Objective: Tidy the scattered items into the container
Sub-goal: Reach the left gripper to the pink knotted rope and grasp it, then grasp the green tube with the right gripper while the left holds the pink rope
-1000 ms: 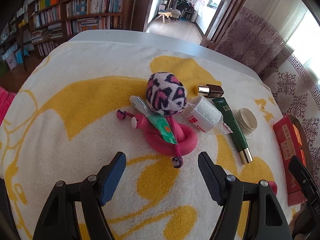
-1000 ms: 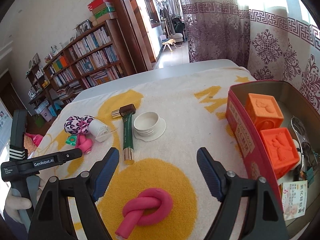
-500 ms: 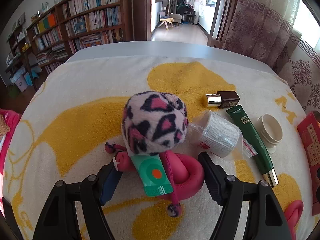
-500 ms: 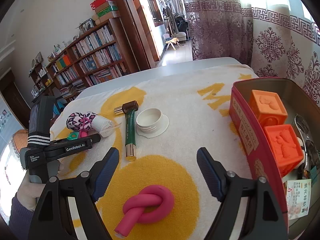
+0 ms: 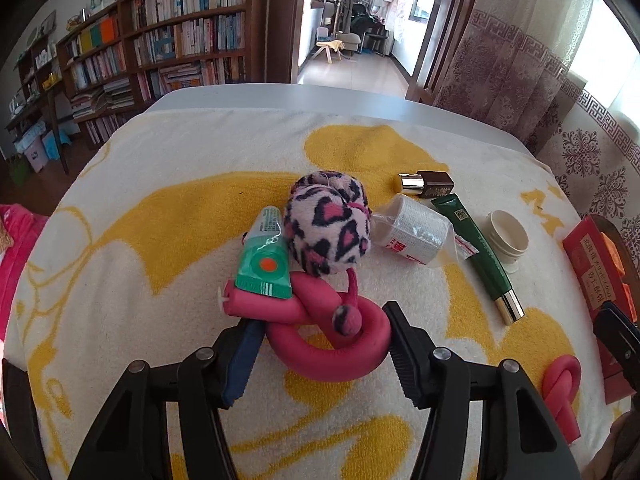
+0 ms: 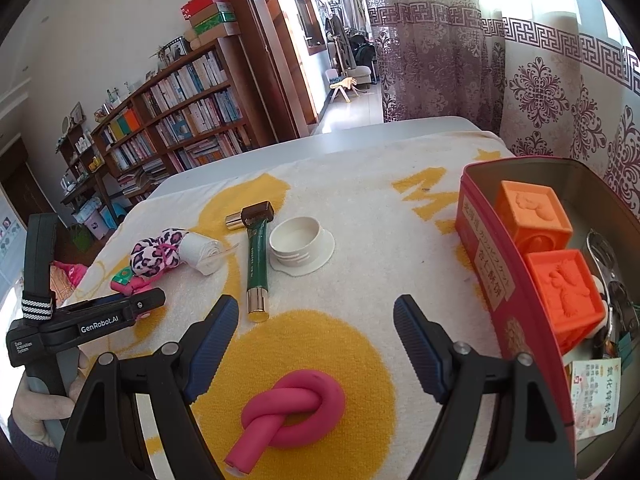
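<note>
My left gripper (image 5: 320,340) is open, its fingers on either side of a knotted pink foam curler (image 5: 332,340). A green tube (image 5: 264,256) and a leopard plush pompom (image 5: 328,228) lie on the curler. My right gripper (image 6: 316,332) is open and empty above a second knotted pink curler (image 6: 296,412). The red tin (image 6: 484,264) at the right holds two orange blocks (image 6: 560,296), clips and a card.
On the white-and-yellow towel (image 6: 360,184) lie a wrapped white roll (image 5: 416,232), a dark green tube (image 6: 256,264), a brown-and-gold bottle (image 6: 252,216) and a white lid (image 6: 300,244). The left gripper also shows in the right wrist view (image 6: 120,312). A bookshelf stands behind.
My left gripper has moved forward and down until its fingers flank the pink curler under the pompom. My right gripper has barely moved.
</note>
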{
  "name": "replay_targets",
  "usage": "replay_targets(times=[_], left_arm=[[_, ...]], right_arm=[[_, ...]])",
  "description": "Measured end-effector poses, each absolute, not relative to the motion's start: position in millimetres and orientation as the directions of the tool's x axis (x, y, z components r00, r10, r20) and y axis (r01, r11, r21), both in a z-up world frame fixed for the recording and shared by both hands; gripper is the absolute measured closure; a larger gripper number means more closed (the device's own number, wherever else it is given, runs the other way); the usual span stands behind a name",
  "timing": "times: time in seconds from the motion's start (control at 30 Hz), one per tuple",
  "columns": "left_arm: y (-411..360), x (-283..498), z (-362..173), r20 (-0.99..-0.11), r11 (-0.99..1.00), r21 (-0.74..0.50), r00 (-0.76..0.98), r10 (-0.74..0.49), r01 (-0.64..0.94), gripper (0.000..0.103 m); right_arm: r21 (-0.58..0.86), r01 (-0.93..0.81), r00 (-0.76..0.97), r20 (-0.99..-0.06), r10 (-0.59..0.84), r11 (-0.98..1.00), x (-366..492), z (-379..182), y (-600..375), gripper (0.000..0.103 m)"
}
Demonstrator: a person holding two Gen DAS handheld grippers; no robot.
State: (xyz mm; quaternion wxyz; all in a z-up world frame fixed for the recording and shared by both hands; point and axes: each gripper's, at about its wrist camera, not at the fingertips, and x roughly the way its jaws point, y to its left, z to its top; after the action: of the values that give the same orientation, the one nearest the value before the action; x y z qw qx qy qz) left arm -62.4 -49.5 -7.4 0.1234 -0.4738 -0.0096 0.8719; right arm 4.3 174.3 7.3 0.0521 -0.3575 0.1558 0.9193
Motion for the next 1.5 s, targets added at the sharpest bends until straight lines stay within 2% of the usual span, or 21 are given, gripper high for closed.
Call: replay_targets(times=[0.47,0.57,0.63,0.7,1.0,1.17,1.3,1.4,1.5], left_arm=[[-63,-27,3,-0.785,-0.947,-0.236,-0.531,0.319,-0.219,0.042],[-66,-25,4,-0.780,-0.946,-0.241,-0.536,0.322,-0.218,0.042],[-68,-23,4,-0.777,-0.946,-0.242,-0.542,0.322,-0.214,0.042],[-71,-22,5,-0.773,-0.945,-0.252,-0.544,0.326,-0.208,0.042],[-75,-21,5,-0.773,-0.937,-0.280,-0.530,0.349,-0.209,0.041],[-70,-20,3,-0.778,-0.934,-0.278,-0.518,0.355,-0.222,0.041],[-68,-20,1,-0.782,-0.935,-0.276,-0.514,0.353,-0.223,0.041],[-69,-22,-1,-0.786,-0.934,-0.286,-0.506,0.356,-0.214,0.041],[-69,-23,-3,-0.788,-0.933,-0.292,-0.499,0.360,-0.212,0.041]], right_arm=[[0.203,-0.118,-0.719,-0.693,-0.057,-0.972,-2,6,149,0.020],[0.195,-0.063,-0.685,-0.721,-0.099,-0.979,-14,9,139,0.030],[0.215,-0.018,-0.636,-0.756,-0.155,-0.976,-27,7,132,0.042],[0.222,0.011,-0.594,-0.783,-0.185,-0.975,-41,3,127,0.049],[0.142,0.011,-0.473,-0.871,-0.130,-0.990,-96,-21,119,0.058],[0.099,0.031,-0.448,-0.888,-0.103,-0.995,-114,-30,113,0.064],[0.071,0.025,-0.451,-0.889,-0.074,-0.997,-119,-29,115,0.080],[0.111,0.015,-0.452,-0.886,-0.106,-0.994,-111,-27,121,0.082],[0.256,-0.012,-0.449,-0.865,-0.223,-0.967,-98,-26,137,0.083]])
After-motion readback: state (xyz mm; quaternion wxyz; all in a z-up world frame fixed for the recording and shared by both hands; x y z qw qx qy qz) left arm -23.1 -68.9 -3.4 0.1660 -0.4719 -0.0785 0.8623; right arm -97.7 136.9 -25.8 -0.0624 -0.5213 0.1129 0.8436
